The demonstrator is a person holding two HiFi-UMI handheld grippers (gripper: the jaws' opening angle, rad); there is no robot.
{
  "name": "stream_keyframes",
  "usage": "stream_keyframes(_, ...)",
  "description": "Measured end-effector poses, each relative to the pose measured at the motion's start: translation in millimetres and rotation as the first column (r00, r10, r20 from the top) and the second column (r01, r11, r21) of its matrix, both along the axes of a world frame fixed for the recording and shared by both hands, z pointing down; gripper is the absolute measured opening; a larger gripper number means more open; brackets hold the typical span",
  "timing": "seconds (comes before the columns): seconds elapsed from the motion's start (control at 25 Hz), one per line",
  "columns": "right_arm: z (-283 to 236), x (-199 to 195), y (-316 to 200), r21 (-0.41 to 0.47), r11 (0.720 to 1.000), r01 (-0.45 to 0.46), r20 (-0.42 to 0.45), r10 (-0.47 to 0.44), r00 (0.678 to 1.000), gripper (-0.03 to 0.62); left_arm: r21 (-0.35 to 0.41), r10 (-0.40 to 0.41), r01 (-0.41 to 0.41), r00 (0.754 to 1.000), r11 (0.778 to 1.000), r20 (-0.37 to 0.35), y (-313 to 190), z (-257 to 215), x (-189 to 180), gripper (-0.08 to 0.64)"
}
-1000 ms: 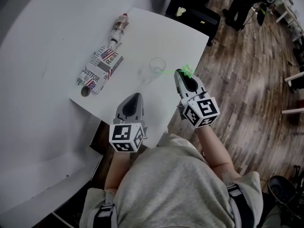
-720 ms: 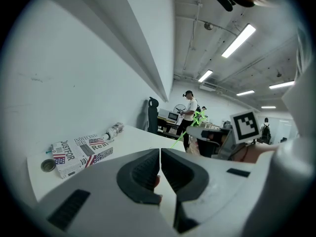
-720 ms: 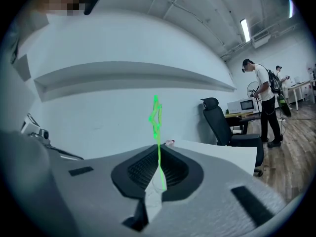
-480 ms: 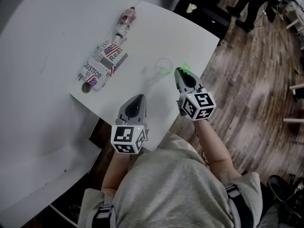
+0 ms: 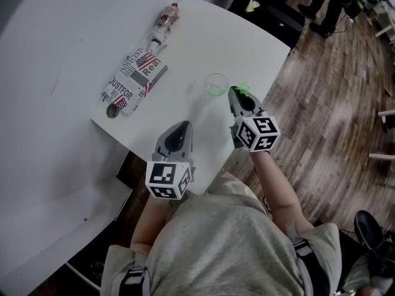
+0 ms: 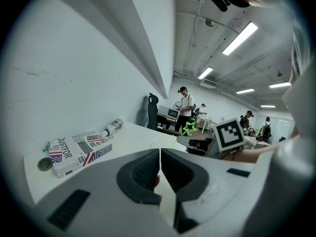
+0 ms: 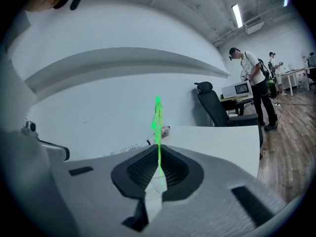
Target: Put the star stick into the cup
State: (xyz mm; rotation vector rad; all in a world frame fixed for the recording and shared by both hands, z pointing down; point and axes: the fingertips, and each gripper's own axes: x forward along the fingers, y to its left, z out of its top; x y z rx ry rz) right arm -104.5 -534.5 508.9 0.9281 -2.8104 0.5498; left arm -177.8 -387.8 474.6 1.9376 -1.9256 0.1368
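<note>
From the head view I see both forearms reaching forward over the near corner of the white desk (image 5: 185,48), with the marker cubes facing up.

- **Left tool** (image 5: 183,125): it sits over the desk near the edge, well apart from the cup. In its own view (image 6: 160,154) the jaws are pressed together with nothing between them.
- **Right tool** (image 5: 233,92): it is farther out, with its tip just beside the clear cup (image 5: 216,84). In its own view (image 7: 159,154) the jaws are clamped narrow on the green star stick (image 7: 158,127), which rises straight up out of the pads.
- **Star stick** (image 5: 242,89): the star sits at the right tool's tip. Green shows across the cup's near rim, but I can't tell whether the end is inside the cup.
- **Further left on the desk:** a newsprint-pattern box (image 5: 133,79) lies flat, with a bottle (image 5: 163,23) lying beyond it.
</note>
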Motion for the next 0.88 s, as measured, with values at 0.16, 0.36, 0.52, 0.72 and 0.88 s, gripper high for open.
stream_keyframes(0.16, 2.9, 3.6, -2.4, 0.002, 1.0, -0.017, -0.01, 0.017, 1.0, 0.014, -0.002, 0.003, -0.003, 1.0, 1.0, -0.001, 2.7, 0.4, 0.0, 0.009)
stream_keyframes(0.36, 15.2, 9.4, -1.1, -0.024, 0.999, -0.028, -0.056, 0.026, 0.998, 0.014, -0.007, 0.012, -0.012, 1.0, 1.0, -0.004, 8.5, 2.1, 2.9, 0.009)
stream_keyframes(0.52, 22.4, 12.0, 3.2, -0.031, 0.999, -0.031, -0.078, 0.029, 0.997, 0.032, -0.006, 0.022, -0.022, 1.0, 1.0, -0.002, 12.0, 2.6, 4.8, 0.009)
stream_keyframes(0.72, 25.1, 16.7, 10.4, -0.038, 0.998, -0.04, -0.089, 0.037, 0.995, 0.052, -0.005, 0.025, -0.025, 1.0, 1.0, -0.003, 19.7, 1.1, 6.1, 0.009)
stream_keyframes(0.88, 23.8, 21.1, 20.9, -0.034, 0.998, -0.046, -0.092, 0.043, 0.995, 0.062, -0.005, 0.025, -0.025, 1.0, 1.0, -0.003, 27.8, 0.8, 6.8, 0.009)
